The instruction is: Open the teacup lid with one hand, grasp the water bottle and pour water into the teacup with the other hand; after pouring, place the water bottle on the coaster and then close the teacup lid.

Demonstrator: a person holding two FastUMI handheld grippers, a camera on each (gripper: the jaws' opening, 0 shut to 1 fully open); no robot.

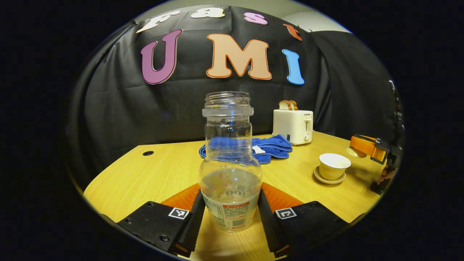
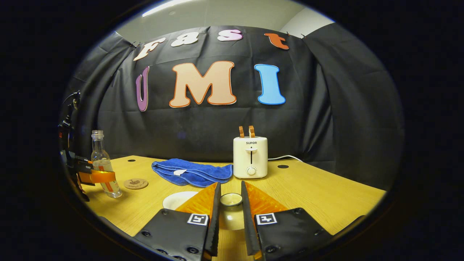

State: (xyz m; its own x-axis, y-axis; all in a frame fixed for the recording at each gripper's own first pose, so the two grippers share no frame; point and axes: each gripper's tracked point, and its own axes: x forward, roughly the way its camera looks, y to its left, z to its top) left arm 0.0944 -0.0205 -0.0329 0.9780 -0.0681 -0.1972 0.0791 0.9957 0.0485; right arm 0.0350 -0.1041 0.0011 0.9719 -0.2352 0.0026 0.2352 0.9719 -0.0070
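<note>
Two grippers share the work: the water bottle (image 1: 230, 170), uncapped and partly filled, stands upright on the bench (image 1: 152, 174) with the left gripper (image 1: 230, 210) closed against its lower body. The right gripper (image 2: 231, 208) pinches the teacup lid (image 2: 231, 199) by its knob, apparently lifted clear of the open teacup (image 1: 334, 165) on its saucer. The coaster (image 2: 136, 183) waits just beside the bottle (toaster (image 2: 250, 156) and blue cloth (image 2: 192, 172) behind). Tipping too quickly risks water overshooting the small cup.
</note>
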